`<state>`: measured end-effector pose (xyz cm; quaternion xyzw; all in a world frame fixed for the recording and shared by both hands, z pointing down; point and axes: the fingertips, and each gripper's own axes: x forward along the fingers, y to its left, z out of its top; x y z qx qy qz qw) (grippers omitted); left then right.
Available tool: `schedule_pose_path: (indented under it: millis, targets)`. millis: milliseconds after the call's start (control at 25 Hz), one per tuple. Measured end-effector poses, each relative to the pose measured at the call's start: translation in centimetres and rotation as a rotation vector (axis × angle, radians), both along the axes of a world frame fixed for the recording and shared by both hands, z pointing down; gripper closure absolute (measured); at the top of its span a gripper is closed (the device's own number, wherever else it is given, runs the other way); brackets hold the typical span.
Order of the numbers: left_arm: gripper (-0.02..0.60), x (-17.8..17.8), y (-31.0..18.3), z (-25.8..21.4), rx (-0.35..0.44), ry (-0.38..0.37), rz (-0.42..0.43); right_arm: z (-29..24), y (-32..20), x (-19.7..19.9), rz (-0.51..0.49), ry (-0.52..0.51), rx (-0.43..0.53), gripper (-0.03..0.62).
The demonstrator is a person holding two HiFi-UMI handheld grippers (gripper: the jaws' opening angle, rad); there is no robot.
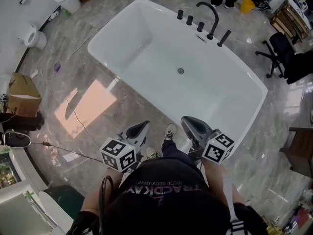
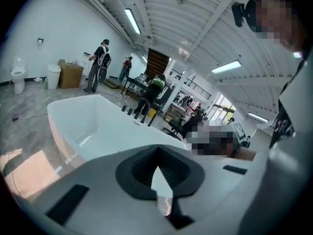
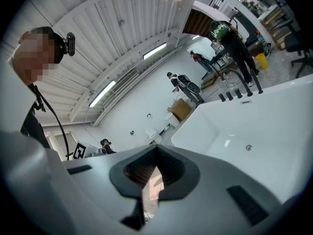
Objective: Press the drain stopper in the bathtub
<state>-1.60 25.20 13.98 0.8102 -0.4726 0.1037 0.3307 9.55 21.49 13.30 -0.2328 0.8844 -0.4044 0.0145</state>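
Plainly, the drain stopper [image 1: 180, 71] is a small round metal disc in the middle of the bathtub [image 1: 146, 28] floor, untouched, below the black faucet [image 1: 211, 35] on the far rim. The tub is white and holds nothing else. Both grippers hang well apart from the stopper, outside the near rim and close to the person's body. The left gripper [image 1: 142, 126] and the right gripper [image 1: 189, 122] each have their fingers closed together on nothing. In the right gripper view the stopper sits off to the right of the fingers.

Pressing looks not yet begun. Closed fingers make a good blunt tip. The right gripper seems better placed to reach over the rim, come down square on the disc's centre and push straight, not glancing off across the slick tub floor.
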Motion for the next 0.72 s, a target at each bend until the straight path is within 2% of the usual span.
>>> schedule_pose_path:
  millis: [400, 720]
  targets:
    - [0.575, 0.8, -5.8, -0.8, 0.033, -0.033, 0.046, 0.1, -5.0, 2.3, 0.069, -0.012, 0.020, 0.583]
    - [0.575, -0.3, -9.7, -0.5, 0.048, -0.052, 0.151, 1.0, -7.5, 2.4, 0.173, 0.013, 0.017, 0.583]
